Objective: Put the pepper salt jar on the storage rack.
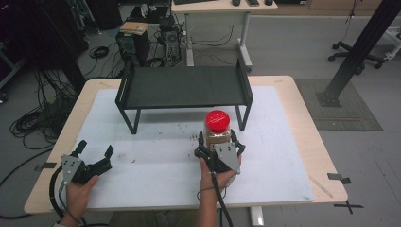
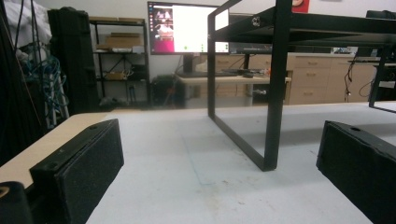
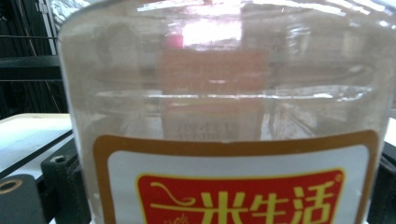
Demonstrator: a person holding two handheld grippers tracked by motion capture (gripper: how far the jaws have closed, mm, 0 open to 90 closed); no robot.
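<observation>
A clear plastic jar (image 1: 217, 132) with a red lid (image 1: 217, 120) and a red and gold label stands upright on the white mat, just in front of the black rack's right leg. My right gripper (image 1: 219, 143) is shut on it, one jaw against each side. In the right gripper view the jar (image 3: 219, 107) stands very close, and the black pads (image 3: 60, 177) show at its lower edges. My left gripper (image 1: 96, 147) rests near the table's front left, open with nothing between its pads (image 2: 88, 163).
A low black metal rack (image 1: 184, 87) stands across the back of the white mat (image 1: 156, 165); its near leg (image 2: 273, 102) rises ahead of the left gripper. Dark crumbs lie on the mat near the jar. Cables, computers and desks lie beyond the table.
</observation>
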